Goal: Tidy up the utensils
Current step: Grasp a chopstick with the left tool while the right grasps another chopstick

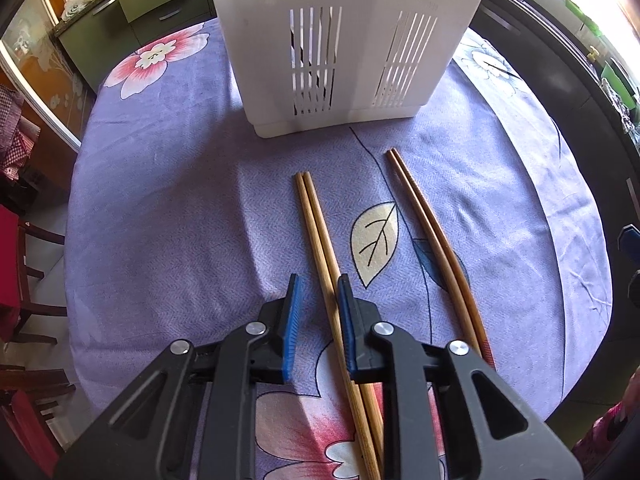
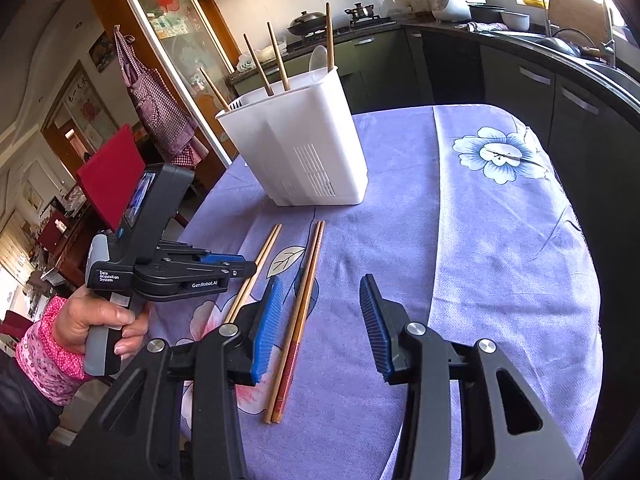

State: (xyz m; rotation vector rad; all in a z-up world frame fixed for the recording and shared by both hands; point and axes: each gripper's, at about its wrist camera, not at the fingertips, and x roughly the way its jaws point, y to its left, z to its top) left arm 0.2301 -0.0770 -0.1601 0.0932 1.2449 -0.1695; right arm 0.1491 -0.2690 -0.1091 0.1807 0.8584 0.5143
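Observation:
A white slotted utensil holder (image 1: 340, 40) stands at the far side of the table; in the right wrist view (image 2: 296, 148) it holds several chopsticks and a white spoon. Two pairs of chopsticks lie on the cloth. The light bamboo pair (image 1: 320, 240) (image 2: 256, 268) runs between the fingers of my left gripper (image 1: 319, 312), which is open around it just above the cloth. The darker pair with red ends (image 1: 432, 232) (image 2: 300, 312) lies to its right. My right gripper (image 2: 320, 320) is open and empty, hovering over the darker pair's right side.
The round table wears a purple flowered cloth (image 2: 460, 240). A red chair (image 2: 112, 168) stands at the left. Kitchen counters and cabinets (image 2: 540, 80) ring the far and right sides. The left gripper's body (image 2: 160, 256) shows in the right wrist view.

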